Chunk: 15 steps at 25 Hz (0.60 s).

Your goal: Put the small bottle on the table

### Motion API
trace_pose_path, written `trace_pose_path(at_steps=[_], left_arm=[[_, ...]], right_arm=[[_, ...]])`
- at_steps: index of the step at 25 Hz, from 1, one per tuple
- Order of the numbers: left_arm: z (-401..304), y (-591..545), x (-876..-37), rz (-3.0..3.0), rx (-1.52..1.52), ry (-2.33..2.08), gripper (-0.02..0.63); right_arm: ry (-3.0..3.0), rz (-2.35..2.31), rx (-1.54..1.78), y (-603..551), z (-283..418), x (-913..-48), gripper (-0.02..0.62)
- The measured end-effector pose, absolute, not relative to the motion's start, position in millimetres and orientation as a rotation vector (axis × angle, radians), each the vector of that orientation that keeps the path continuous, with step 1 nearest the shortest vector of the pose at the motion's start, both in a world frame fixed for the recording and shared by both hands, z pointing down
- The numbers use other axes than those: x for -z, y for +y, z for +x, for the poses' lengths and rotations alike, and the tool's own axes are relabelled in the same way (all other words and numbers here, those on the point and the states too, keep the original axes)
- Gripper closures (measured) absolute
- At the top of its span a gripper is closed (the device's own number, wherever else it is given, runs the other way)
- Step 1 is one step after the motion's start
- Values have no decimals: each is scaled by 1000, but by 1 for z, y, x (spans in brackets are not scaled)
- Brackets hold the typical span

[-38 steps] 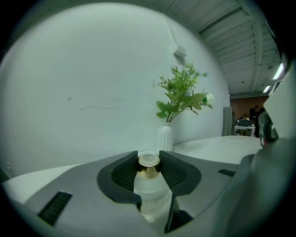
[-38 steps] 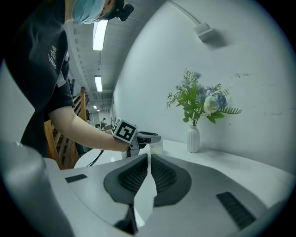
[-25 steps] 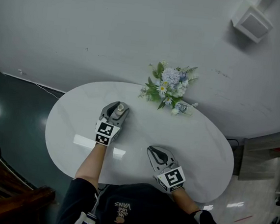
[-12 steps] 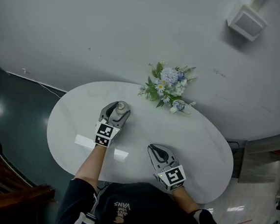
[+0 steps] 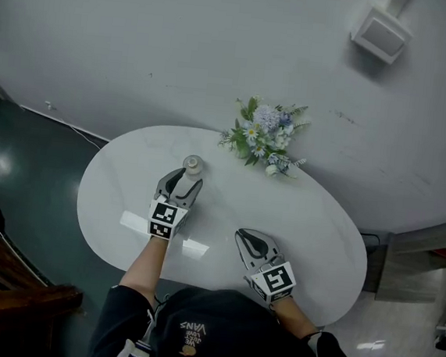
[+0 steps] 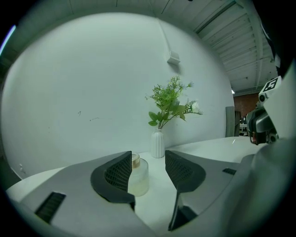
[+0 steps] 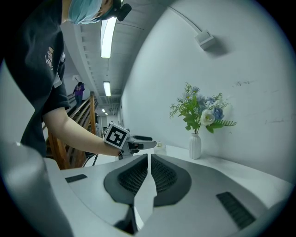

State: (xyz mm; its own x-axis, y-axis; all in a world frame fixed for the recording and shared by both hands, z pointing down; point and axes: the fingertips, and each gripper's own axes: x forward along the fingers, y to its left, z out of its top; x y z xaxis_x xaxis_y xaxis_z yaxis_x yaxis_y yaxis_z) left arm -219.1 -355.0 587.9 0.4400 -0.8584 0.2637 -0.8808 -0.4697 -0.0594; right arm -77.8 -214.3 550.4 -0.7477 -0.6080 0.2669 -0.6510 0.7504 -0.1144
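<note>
The small clear bottle (image 5: 192,165) with a gold cap stands upright on the white oval table (image 5: 313,222). My left gripper (image 5: 179,181) sits just behind it, jaws wide and closing a little, with nothing between the pads. In the left gripper view the bottle (image 6: 138,177) stands beyond the jaw tips, partly hidden by the left jaw of the gripper (image 6: 148,173). My right gripper (image 5: 247,240) rests shut and empty at the table's near right. In the right gripper view its jaws meet at the gripper (image 7: 149,173), and the bottle (image 7: 160,147) shows far off.
A white vase of flowers (image 5: 262,134) stands at the table's far edge by the wall, and shows as the vase (image 6: 157,143) behind the bottle. A white box (image 5: 380,34) hangs on the wall. Dark wooden furniture (image 5: 8,294) stands at the left on the floor.
The left gripper's jaws opened off the bottle and the gripper drew back toward the person. The bottle now stands free on the table. The right gripper stayed put.
</note>
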Motion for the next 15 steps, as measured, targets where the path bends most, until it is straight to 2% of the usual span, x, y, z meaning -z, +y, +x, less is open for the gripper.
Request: trace_pose_path(at_steps=[4, 10, 15], left_arm=[[-218, -337, -583, 2565, -398, -1613, 407], [-210, -305, -567, 2541, -394, -1680, 526], [-199, -271, -555, 2515, -386, -1731, 565]], right_arm=[[-2760, 971, -291, -206, -70, -547, 540], [-2783, 933, -300, -189, -55, -544, 540], [-2811, 885, -281, -170, -42, -537, 540]])
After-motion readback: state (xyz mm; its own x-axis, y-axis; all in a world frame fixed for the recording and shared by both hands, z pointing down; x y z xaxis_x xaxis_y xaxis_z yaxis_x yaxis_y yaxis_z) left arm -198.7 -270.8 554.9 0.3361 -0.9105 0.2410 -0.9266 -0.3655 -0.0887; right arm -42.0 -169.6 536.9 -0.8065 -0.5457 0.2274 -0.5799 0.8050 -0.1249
